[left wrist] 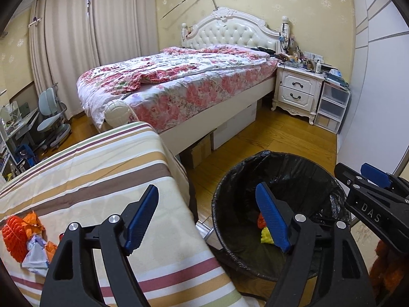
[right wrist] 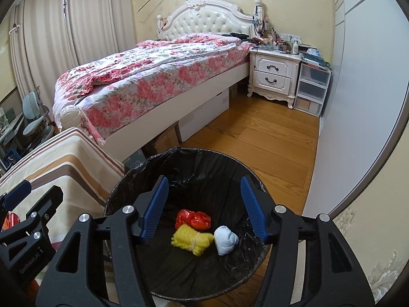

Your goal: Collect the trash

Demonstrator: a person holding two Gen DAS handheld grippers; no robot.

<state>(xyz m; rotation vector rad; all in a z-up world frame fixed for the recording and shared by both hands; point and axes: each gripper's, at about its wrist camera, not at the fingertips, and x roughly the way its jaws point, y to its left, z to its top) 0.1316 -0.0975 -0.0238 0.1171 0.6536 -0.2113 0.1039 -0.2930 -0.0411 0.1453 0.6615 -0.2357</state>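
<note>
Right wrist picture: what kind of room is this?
A bedroom, most likely: there is a bed with a pink floral quilt and white tufted headboard, a white two-drawer nightstand, and long beige curtains.

Left gripper [left wrist: 207,220] tilted downward, jaws wide apart; right gripper [right wrist: 204,207] likewise, jaws parted, nothing gripped

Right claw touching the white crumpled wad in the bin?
Apart. Right wrist view: right claw is open and empty; the white crumpled wad lies below on the black bin liner.
</note>
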